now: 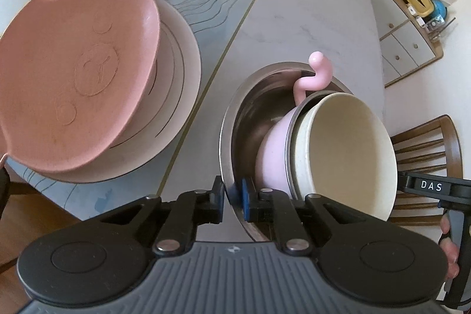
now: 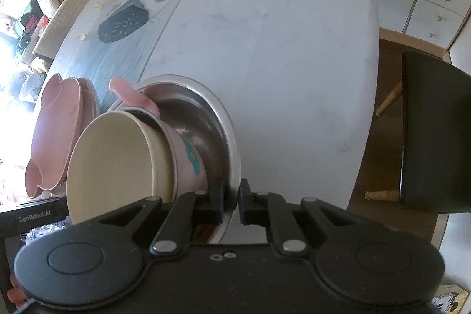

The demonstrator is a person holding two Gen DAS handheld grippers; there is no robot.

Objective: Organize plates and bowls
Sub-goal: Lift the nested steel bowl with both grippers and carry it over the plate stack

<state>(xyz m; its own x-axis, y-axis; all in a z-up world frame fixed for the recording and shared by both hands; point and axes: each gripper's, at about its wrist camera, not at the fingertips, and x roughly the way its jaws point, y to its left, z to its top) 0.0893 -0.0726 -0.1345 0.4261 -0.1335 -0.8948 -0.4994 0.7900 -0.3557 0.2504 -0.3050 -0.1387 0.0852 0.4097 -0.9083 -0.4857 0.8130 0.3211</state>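
Both grippers, left gripper and right gripper, pinch the steel bowl rim; 2 bowls, apparently nested, tilt inside it.

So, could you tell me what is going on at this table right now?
A person holds a hand-held gripper in each hand. The left hand-held gripper and the right hand-held gripper are each shut on the rim of the steel bowl, which holds a pink bowl and a cream bowl. A pink bear plate lies on a white plate nearby.
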